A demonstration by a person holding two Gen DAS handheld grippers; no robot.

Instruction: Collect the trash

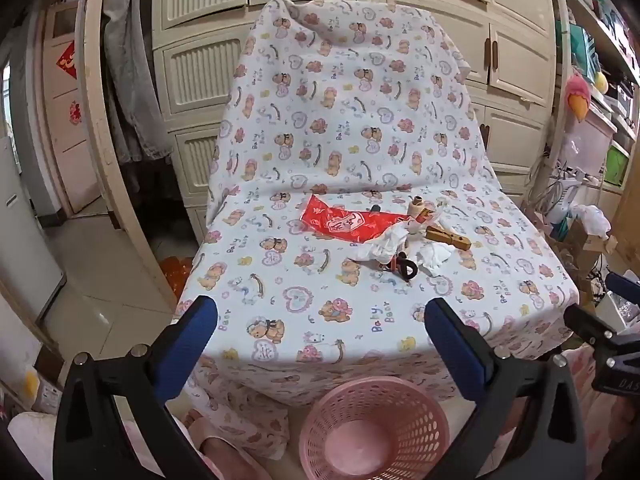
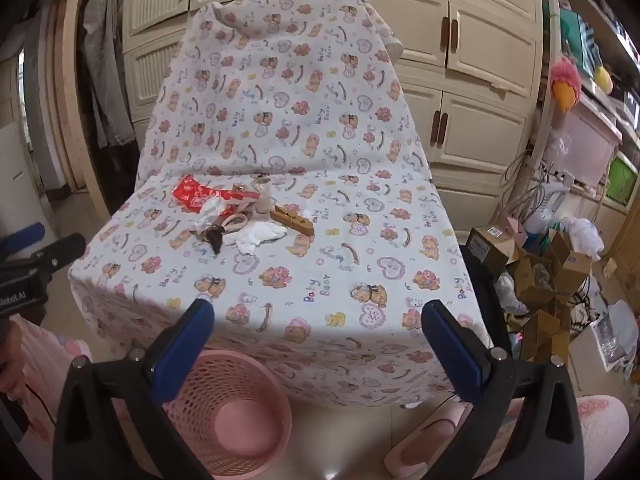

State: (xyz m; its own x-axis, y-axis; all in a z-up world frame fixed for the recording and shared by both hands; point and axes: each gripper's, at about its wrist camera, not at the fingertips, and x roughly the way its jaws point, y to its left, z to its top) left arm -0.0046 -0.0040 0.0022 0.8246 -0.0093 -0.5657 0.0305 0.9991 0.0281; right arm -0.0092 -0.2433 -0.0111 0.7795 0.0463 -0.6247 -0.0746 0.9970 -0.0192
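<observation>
On the sheet, red wrapper [image 1: 340, 222] long axis left-right, both tools spread apart, empty.

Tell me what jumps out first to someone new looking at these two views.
The bear-print sheet draped over a chair dominates both views. A small heap sits on the seat: red wrapper, crumpled tissues and a wooden clothespin. A pink basket stands empty on the floor in front, with both hand-held grippers, left and right, open and holding nothing.

My left gripper [image 1: 320, 316] and my right gripper [image 2: 318, 316] both tip downward, jaws wide apart, nothing between the blue pads.
</observation>
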